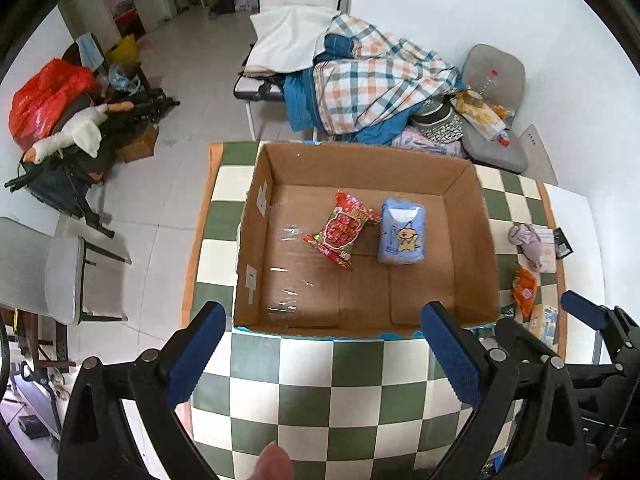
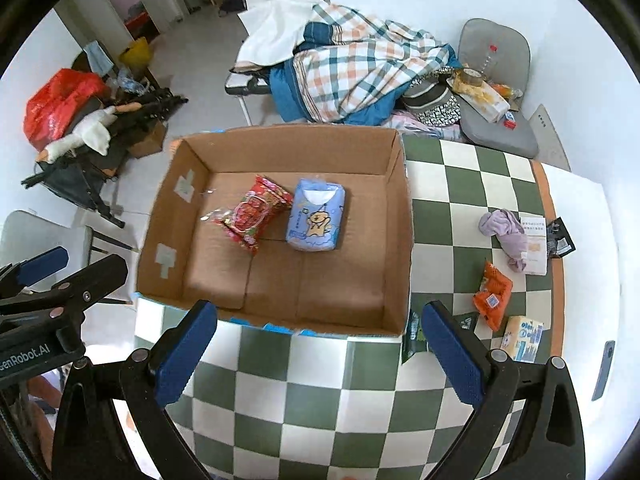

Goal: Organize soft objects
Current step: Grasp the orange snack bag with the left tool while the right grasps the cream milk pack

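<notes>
Above the checkered table (image 2: 304, 392), I held both the left gripper (image 1: 324, 344) and right gripper (image 2: 320, 344) wide open, empty; between placements, the orange packet (image 2: 493, 295) seemingly needed fetching into the box (image 2: 396, 240).

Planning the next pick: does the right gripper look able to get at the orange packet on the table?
Probably yes. The right gripper is open and empty, and the orange packet lies on bare checkered table right of the cardboard box, with nothing on top. The lilac cloth lies apart from it.
</notes>
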The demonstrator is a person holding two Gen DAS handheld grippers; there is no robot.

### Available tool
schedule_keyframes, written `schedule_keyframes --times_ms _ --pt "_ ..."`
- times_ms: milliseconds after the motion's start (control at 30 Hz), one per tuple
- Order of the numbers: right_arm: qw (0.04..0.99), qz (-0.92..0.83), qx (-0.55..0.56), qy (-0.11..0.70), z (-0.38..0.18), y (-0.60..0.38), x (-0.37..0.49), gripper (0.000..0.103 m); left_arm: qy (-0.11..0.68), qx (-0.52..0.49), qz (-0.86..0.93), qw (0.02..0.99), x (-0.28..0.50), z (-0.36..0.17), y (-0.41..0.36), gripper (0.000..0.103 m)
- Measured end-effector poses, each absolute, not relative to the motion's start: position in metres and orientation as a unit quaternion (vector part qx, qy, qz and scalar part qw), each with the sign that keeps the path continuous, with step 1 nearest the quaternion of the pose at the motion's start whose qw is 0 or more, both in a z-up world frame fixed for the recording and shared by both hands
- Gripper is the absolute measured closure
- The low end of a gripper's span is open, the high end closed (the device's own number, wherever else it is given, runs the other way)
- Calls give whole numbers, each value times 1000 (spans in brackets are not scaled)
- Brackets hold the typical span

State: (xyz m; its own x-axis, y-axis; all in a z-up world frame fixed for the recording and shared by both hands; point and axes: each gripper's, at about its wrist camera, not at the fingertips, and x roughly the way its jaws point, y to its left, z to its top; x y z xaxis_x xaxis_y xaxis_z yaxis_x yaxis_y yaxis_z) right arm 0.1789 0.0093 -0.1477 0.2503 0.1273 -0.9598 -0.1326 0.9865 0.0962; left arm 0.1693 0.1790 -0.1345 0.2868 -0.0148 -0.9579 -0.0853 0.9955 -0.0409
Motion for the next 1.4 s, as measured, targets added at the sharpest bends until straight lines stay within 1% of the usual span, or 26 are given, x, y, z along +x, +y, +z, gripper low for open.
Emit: schedule_keyframes --times_ms 167,233,333,467,600,700,833,900,933,967,1000,1033,1067,1167,1267,1333,1400 --pt "789 97 25 607 -131 -6 166 0 582 -44 2 812 168 -111 157 3" --pt "788 98 44 607 -127 -22 164 0 581 -34 -12 813 174 -105 136 3" --pt "786 77 71 610 -127 -63 163 0 582 -8 -32 813 183 -103 98 3" --pt "778 16 99 620 -142 -140 159 0 599 21 -71 797 205 -117 31 3" --pt "754 -79 111 643 -191 -234 153 0 624 69 -100 772 228 -156 -45 3" --pt "718 -122 137 672 -251 -296 152 0 646 120 -118 744 247 -198 -104 3" --pt "681 -134 163 701 -315 -329 152 1 682 152 -135 703 265 -253 -152 3" --pt "659 -133 175 720 -345 -338 152 8 705 157 -143 677 272 -281 -173 3" --pt "651 -127 182 726 -356 -340 151 16 713 156 -147 668 274 -290 -179 3" --pt "642 -119 188 734 -366 -341 151 20 721 157 -150 658 276 -301 -187 3" --pt "635 -116 190 739 -373 -343 151 22 729 159 -154 647 277 -311 -194 3" --pt "631 -115 188 744 -379 -344 150 30 739 160 -159 634 278 -323 -202 3" --pt "630 -111 192 745 -381 -347 149 32 744 161 -162 628 278 -330 -207 3" --pt "626 -130 190 745 -379 -367 140 32 764 152 -179 601 277 -351 -221 3" --pt "605 -133 224 752 -385 -390 129 32 779 147 -182 582 276 -374 -235 3" --pt "603 -130 238 750 -386 -399 128 32 785 146 -182 573 276 -386 -242 7" --pt "604 -130 239 749 -387 -403 129 31 792 148 -178 565 275 -397 -248 17"
